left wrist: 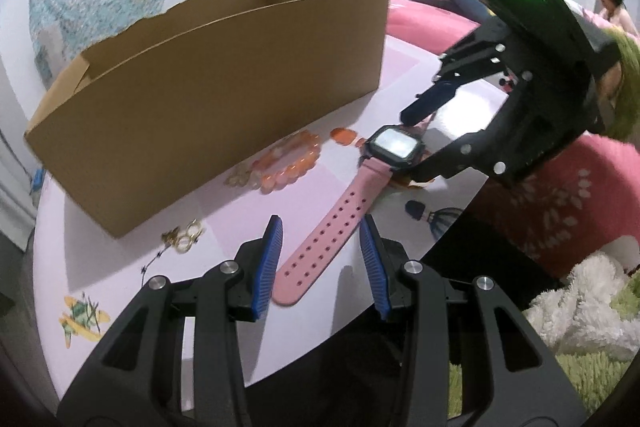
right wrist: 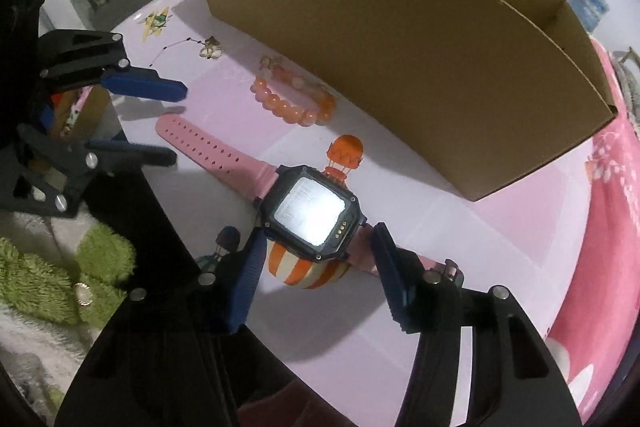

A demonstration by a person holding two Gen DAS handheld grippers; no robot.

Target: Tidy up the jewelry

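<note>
The pink smartwatch (right wrist: 310, 213) is lying flat mid-frame on the pink table (right wrist: 460, 239), and the right gripper (right wrist: 316, 279) is straddling its case with jaws parted, not pinching, probably lining up a lift into the cardboard box (right wrist: 400, 39), while the left gripper (left wrist: 320, 263) is hovering open over the strap end.

1. Your left gripper (left wrist: 320, 263) has black angular arms, with ribbed blue pads on the fingers (left wrist: 269, 267) and round silver screws at the joints.
2. Your right gripper (right wrist: 318, 277), low in its own view, is built the same.
3. At upper right of the left view, its black housing shows a green light, and your sleeve (left wrist: 626, 95) is fuzzy green.
</note>
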